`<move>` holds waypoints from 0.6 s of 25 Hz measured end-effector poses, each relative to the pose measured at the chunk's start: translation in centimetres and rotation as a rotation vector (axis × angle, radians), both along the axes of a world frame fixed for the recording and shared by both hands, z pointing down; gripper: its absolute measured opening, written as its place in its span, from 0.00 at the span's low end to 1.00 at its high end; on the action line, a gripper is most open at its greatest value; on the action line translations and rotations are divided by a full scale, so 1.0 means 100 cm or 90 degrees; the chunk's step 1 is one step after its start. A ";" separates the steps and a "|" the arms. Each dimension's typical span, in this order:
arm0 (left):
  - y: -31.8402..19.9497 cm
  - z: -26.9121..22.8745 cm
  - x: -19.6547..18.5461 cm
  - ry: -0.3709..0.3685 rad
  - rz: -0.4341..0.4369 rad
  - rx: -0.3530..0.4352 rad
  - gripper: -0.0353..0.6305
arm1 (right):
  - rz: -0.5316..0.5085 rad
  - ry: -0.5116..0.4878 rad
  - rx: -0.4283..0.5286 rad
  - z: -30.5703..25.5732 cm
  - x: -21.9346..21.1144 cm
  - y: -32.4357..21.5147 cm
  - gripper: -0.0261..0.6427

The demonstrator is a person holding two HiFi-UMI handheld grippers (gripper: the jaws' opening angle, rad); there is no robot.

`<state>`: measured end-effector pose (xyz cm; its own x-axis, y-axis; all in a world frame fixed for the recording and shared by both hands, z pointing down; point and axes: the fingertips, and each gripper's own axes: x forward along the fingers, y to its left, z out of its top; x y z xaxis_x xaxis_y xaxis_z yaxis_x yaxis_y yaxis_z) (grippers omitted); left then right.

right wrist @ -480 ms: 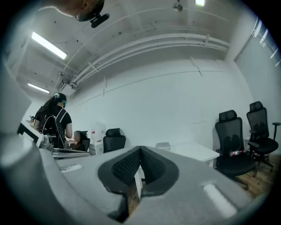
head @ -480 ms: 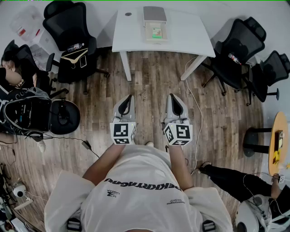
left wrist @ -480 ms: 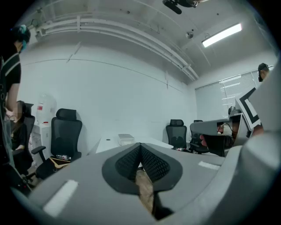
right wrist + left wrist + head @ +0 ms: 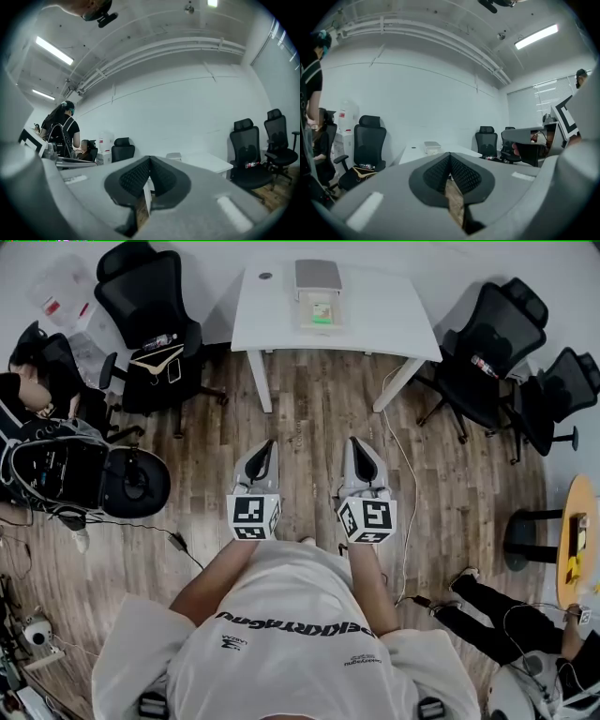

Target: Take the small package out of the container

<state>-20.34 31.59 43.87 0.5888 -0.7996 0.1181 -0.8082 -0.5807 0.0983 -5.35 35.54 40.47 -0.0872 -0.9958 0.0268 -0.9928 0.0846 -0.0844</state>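
L gripper (image 4: 269, 442) jaws closed tight, empty, R gripper (image 4: 354, 441) closed too, nothing held, both over floor (image 4: 314, 409)

— What is worn?

— A loose white T-shirt (image 4: 291, 662) with wide short sleeves; black lettering (image 4: 295, 623) is printed across it.

— And the tools?

— The left gripper (image 4: 269, 442) and right gripper (image 4: 354, 441) are cased in pale grey tapered shells. A cube (image 4: 254, 517) of black-and-white square markers is mounted on each, and black ribbed pads (image 4: 439, 172) are fitted inside the jaws.
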 end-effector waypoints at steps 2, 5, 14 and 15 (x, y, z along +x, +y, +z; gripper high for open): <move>0.005 0.002 0.008 -0.008 0.005 -0.005 0.06 | -0.006 0.005 -0.002 0.001 0.003 0.004 0.04; 0.013 0.006 0.016 -0.023 0.009 -0.009 0.06 | -0.008 0.011 0.000 0.002 0.008 0.013 0.04; 0.033 0.010 0.024 -0.028 -0.013 -0.002 0.06 | -0.001 0.010 0.008 0.010 0.030 0.030 0.04; 0.032 0.009 0.026 -0.027 -0.013 -0.001 0.06 | 0.001 0.009 0.009 0.009 0.032 0.028 0.04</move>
<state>-17.76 34.83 44.80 0.5667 -0.8111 0.1447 -0.8234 -0.5638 0.0645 -2.16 38.37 41.39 -0.0849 -0.9963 0.0139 -0.9941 0.0837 -0.0693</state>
